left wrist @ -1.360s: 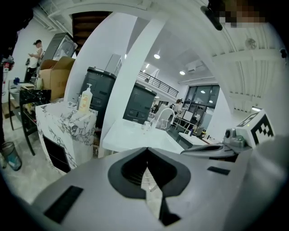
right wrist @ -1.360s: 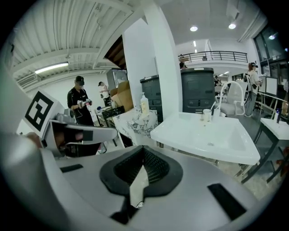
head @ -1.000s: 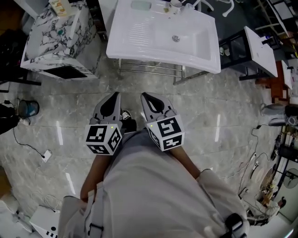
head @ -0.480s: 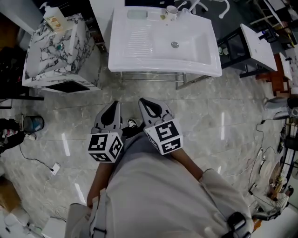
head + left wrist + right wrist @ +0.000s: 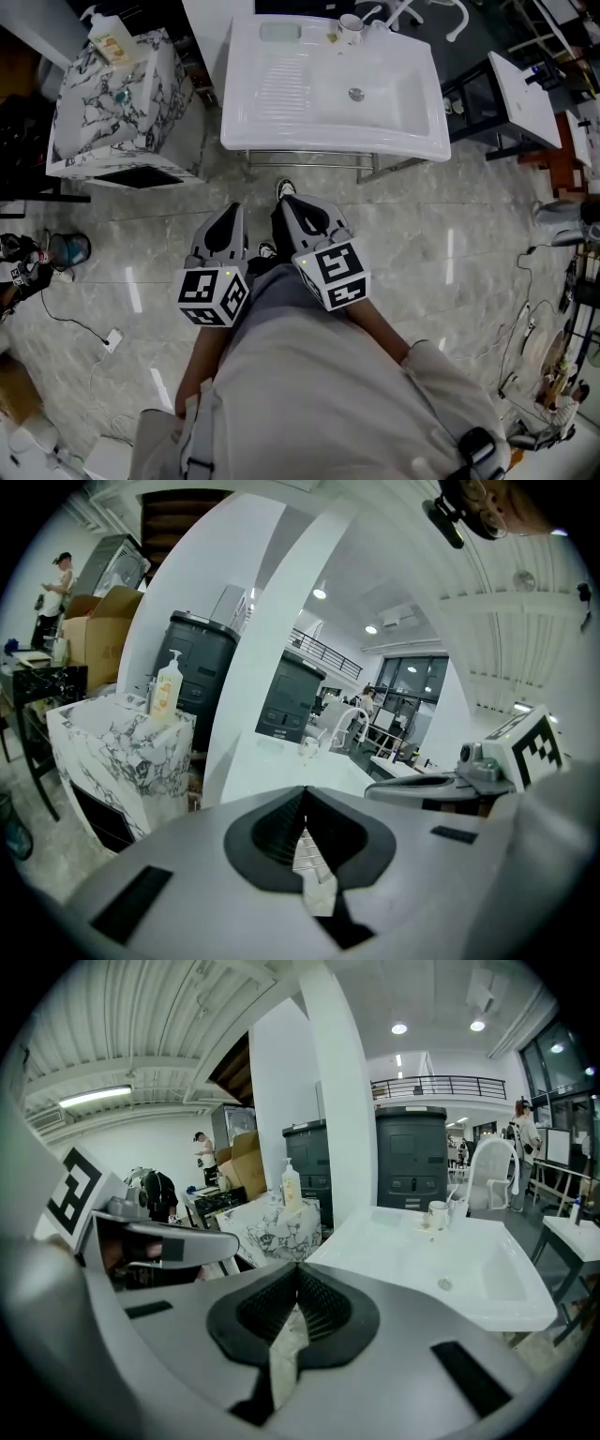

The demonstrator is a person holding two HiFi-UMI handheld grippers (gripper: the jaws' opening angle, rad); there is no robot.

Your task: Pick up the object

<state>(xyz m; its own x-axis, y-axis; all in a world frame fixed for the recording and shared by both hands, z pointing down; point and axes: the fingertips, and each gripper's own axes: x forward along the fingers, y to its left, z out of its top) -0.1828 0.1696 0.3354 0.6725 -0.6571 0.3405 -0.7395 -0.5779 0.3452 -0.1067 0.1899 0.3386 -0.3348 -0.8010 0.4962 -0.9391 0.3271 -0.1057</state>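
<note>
You stand on the grey marble floor (image 5: 422,244) at centre frame, left gripper (image 5: 230,211) and right gripper (image 5: 291,202) both with fingers pressed together on nothing. The pickup has not begun: the likely object, a small white cup (image 5: 351,23), sits at the frame's top on the white ceramic washbasin (image 5: 281,84), well apart from both.

the right tool's (image 5: 298,1267) jaws stood pressed together, empty. beyond them lay a white washbasin (image 5: 450,1269) with a mug (image 5: 438,1214) near its back edge. further left a soap bottle (image 5: 292,1188) stood upright on a marbled cabinet (image 5: 267,1234), and the left tool (image 5: 223,1247) reached in from the left edge.
</note>
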